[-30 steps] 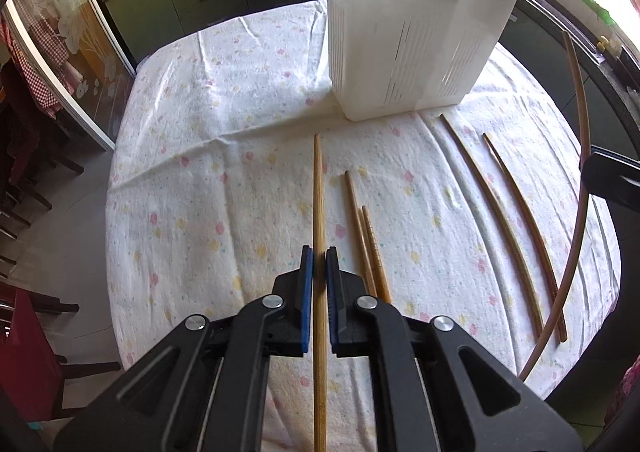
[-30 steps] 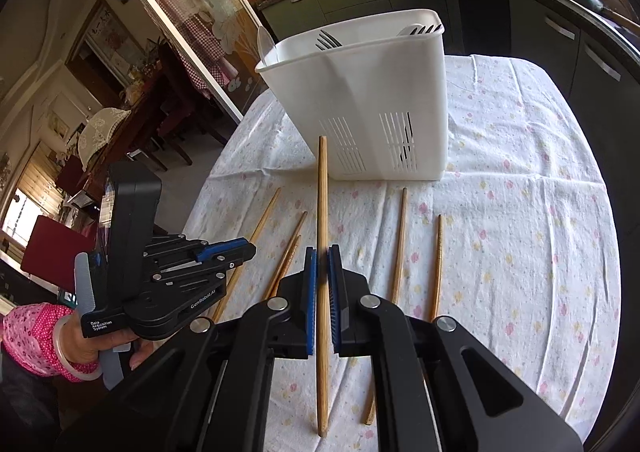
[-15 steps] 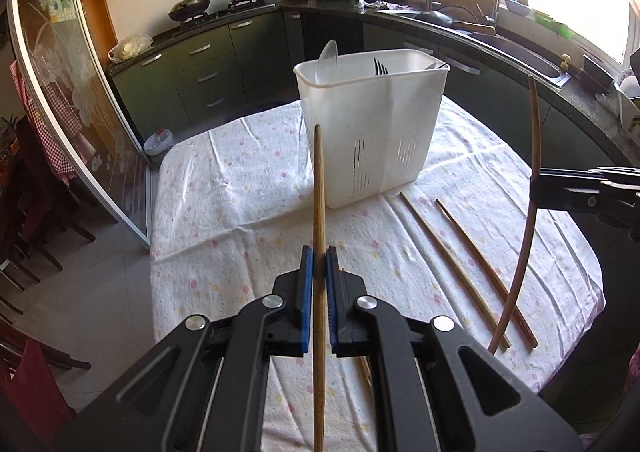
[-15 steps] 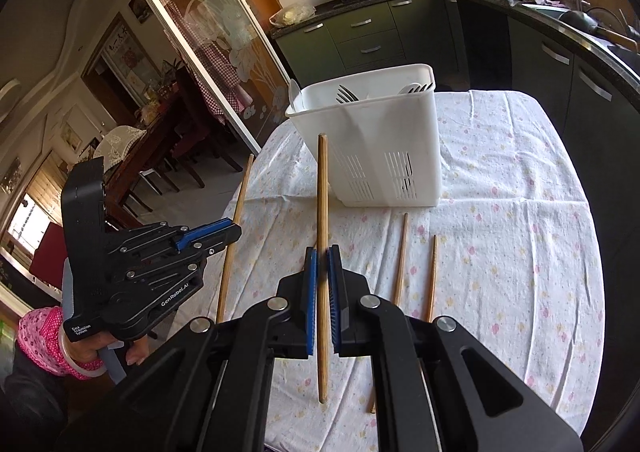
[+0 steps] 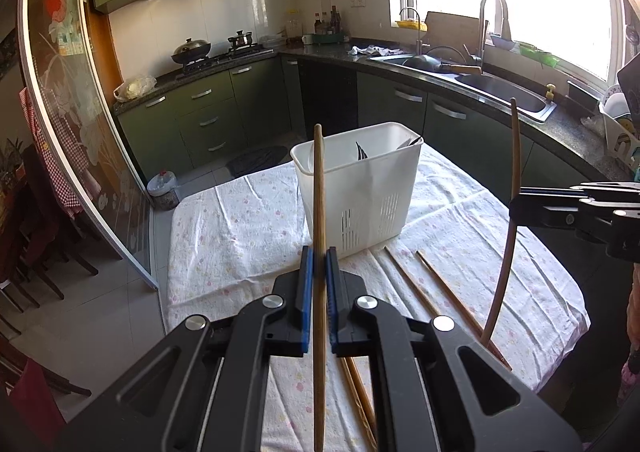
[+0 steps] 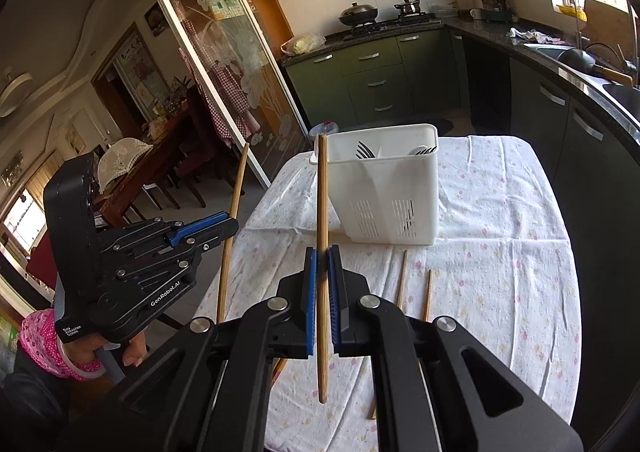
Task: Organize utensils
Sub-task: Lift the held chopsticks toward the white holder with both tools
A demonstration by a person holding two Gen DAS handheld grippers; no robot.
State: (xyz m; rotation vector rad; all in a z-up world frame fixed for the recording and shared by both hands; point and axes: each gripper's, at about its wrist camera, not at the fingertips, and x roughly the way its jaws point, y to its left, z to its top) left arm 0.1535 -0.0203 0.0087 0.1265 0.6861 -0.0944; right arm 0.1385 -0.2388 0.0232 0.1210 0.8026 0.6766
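Chopsticks clamped upright, one per gripper: left point(image 5: 319, 284), right point(image 6: 322, 284). Risk: long sticks pivot, miss caddy point(image 6: 384, 196) rim.

Black grippers point(image 5: 319, 264), blue-padded jaws, pink sleeve point(image 6: 38, 336)

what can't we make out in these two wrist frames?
- Left wrist: lower end of the left gripper's chopstick is cut off by the frame edge.
- Both views: white caddy walls hide the cutlery below the fork tines.
- Right wrist: the right gripper body hides parts of the loose chopsticks.
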